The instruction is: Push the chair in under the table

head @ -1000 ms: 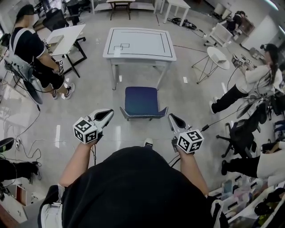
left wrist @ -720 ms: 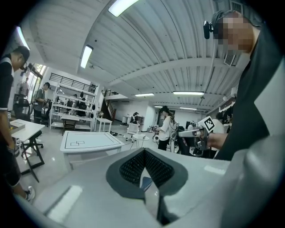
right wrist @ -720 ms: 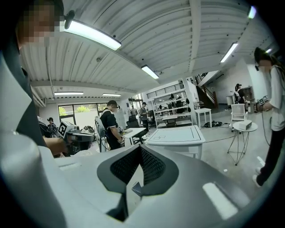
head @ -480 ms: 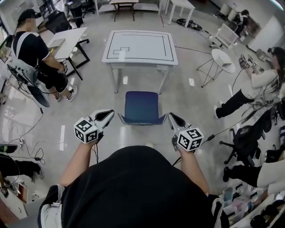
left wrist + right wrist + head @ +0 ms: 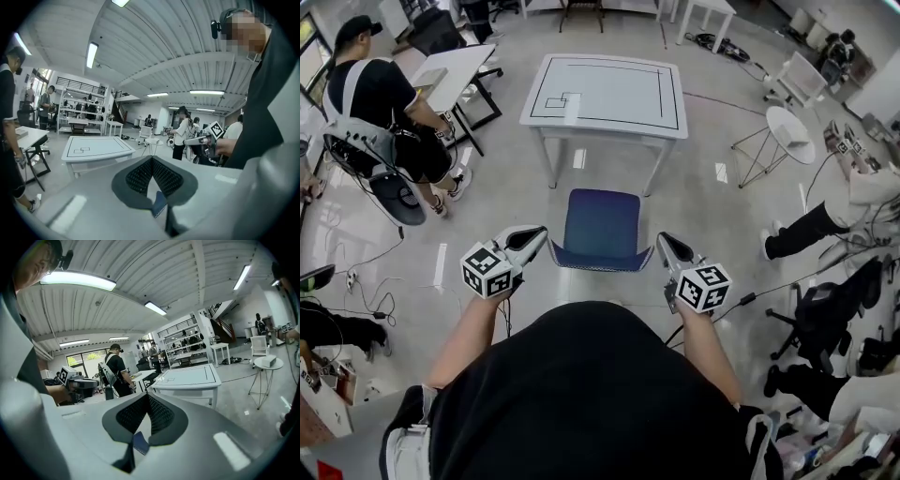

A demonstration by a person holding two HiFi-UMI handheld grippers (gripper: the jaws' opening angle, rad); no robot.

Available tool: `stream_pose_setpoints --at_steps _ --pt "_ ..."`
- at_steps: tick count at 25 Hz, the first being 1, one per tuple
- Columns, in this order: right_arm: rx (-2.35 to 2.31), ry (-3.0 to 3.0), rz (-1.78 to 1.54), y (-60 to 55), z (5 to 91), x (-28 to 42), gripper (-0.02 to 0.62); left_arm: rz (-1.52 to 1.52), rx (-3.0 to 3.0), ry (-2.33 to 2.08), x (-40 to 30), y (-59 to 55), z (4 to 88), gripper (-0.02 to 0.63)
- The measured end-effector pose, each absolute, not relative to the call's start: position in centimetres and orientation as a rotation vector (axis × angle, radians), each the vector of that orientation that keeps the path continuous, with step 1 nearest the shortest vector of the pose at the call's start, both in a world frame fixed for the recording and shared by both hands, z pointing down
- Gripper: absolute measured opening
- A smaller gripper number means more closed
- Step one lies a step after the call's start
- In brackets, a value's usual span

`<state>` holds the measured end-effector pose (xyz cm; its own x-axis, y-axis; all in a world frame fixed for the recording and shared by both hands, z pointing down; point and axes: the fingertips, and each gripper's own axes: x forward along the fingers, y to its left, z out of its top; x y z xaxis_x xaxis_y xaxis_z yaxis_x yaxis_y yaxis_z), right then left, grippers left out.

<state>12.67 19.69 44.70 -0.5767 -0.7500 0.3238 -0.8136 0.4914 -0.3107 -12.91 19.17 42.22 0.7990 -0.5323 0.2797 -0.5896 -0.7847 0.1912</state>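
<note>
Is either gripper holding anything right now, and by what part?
Nothing is held: left gripper and right gripper are both shut and empty, flanking the chair.

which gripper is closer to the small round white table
Right. The right gripper is by the chair's right side, toward the round table; the left gripper is across the chair, farther away.
</note>
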Motion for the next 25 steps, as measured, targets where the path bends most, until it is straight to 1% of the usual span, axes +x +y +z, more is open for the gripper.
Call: stream_pose_setpoints --at_steps 8,25 --pt "1.25 -2.682 0.708 16.2 45.3 13.0 0.031 0.322 2.661 -0.929 -11.8 16.9 43.4 0.002" --pt "1.144 -2.629 0.8 12.2 48.8 15.9 0.031 0.358 2.586 -0.981 -7.8 14.5 45.0 0.002"
